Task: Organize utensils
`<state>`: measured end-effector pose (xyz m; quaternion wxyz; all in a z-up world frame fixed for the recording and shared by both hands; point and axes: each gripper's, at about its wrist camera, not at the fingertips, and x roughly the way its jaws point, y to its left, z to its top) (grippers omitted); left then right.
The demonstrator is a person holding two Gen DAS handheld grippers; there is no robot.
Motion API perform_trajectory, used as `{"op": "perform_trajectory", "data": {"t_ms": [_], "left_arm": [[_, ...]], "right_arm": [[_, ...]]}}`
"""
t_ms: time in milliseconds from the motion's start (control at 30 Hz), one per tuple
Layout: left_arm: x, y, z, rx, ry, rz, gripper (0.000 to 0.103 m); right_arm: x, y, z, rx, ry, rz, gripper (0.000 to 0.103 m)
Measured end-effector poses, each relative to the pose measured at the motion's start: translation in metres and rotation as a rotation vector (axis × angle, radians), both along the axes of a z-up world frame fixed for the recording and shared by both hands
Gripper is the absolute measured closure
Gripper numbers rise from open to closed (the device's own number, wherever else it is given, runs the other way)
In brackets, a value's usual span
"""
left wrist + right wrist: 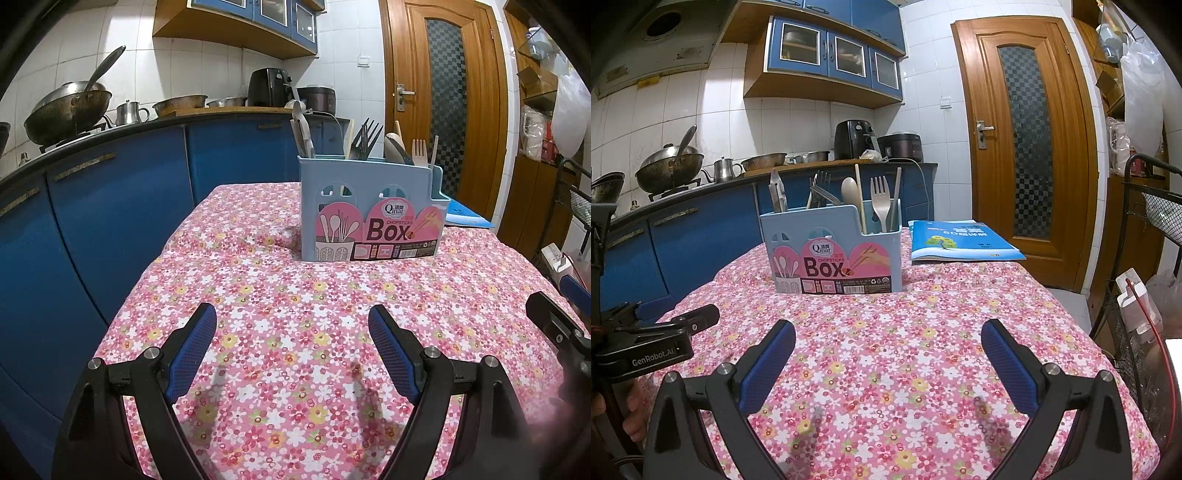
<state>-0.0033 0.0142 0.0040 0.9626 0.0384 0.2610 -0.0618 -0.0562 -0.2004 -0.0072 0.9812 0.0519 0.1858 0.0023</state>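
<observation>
Left wrist view: left gripper point(291, 350) low over the floral tablecloth point(295, 295), jaws wide with nothing between them; blue utensil box point(369, 214) upright at the far middle, holding forks, spoons and chopsticks. Right wrist view: right gripper point(888, 362) likewise spread wide and empty; utensil box point(831, 251) far left of centre, blue booklet point(960, 242) lying just to its right.

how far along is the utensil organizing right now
Looks essentially done: forks, a spoon and chopsticks stand in the blue utensil box. Nothing in hand: left gripper and right gripper are both open and empty. No loose utensils show on the floral tablecloth.
</observation>
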Motion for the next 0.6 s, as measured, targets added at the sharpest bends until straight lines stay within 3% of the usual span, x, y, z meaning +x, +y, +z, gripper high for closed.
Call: {"op": "perform_trajectory", "data": {"t_ms": [600], "left_arm": [[-0.0005,-0.0001,0.0012,-0.001,-0.002,0.0,0.018]], "right_arm": [[-0.0001,0.0003,0.0001,-0.001,0.0,0.0,0.0]]}}
